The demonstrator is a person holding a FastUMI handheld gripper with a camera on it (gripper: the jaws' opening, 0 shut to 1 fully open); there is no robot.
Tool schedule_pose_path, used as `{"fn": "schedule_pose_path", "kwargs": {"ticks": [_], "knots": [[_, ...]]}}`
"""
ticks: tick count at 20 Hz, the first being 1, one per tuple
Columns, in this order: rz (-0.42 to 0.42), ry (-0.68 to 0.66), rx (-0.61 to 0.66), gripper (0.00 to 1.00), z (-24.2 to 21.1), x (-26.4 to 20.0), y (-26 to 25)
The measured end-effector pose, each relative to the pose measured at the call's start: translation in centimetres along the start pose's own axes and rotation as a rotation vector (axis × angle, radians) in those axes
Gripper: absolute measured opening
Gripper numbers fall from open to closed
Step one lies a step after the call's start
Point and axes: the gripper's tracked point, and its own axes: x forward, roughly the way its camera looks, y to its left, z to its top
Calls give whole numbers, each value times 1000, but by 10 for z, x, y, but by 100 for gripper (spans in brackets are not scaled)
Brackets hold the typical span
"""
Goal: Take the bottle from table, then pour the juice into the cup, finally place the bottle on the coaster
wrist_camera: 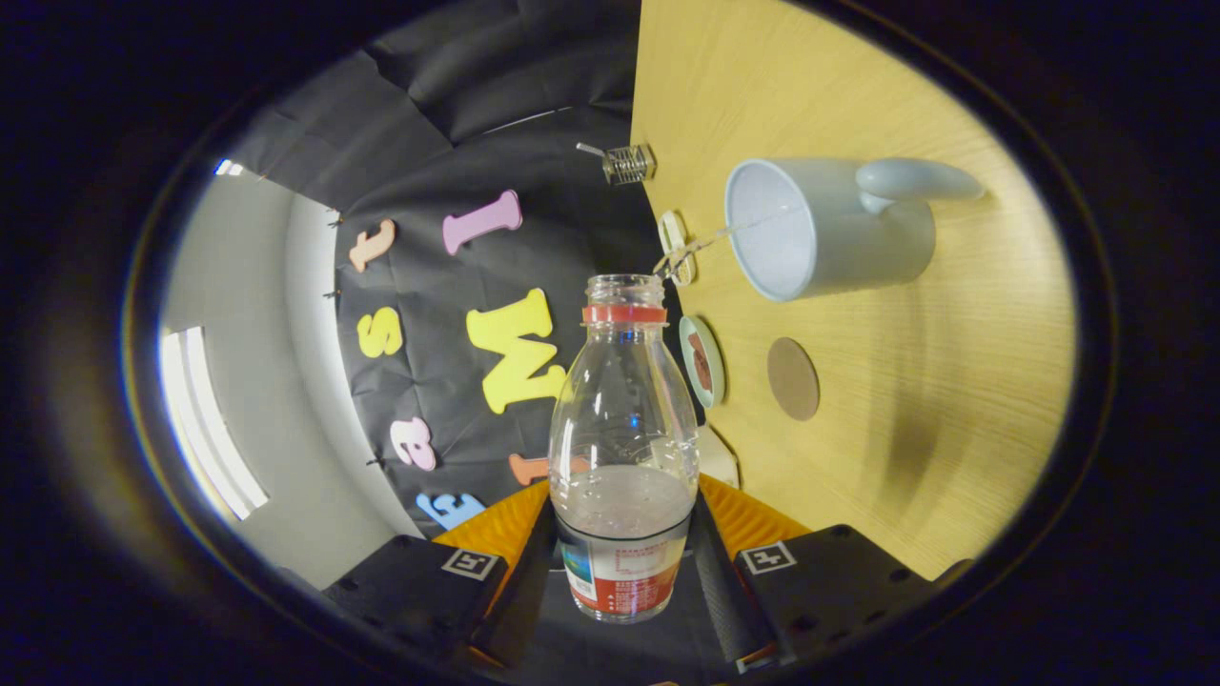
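Mid-pour, the tongs (624, 562) are clamped on the bottle (623, 448), one finger pressing each side of its lower body at the label band. The view is rolled sideways, so the tabletop (915, 381) stands like a wall beside the bottle. A thin stream of liquid leaves the open, capless mouth and arcs toward the cup (820, 229), whose mouth faces the bottle and whose handle points away from it. Whether the stream lands wholly inside cannot be told.

The bottle is clear plastic with a red ring at the neck, and liquid lies in its lower part, near the fingers. By the look of it, it is light and thin-walled: a hard squeeze would likely dent it and push liquid out, while its smooth, rounded sides could slip or twist in a loose hold. The labelled lower body, where the fingers now sit, seems the soundest place to grip, being widest and closest to the weight.

A round brown coaster (793, 378) lies on the wood, bare, between the fingers and the cup. A small saucer-like dish (702, 361) lies just beside the bottle's shoulder, and a small glass jar (628, 163) stands near the tabletop's far edge.
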Motion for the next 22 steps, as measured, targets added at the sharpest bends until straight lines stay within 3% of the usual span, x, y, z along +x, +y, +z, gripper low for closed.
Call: {"fn": "schedule_pose_path", "kwargs": {"ticks": [22], "knots": [[20, 1, 85, 77, -2, 2, 18]]}}
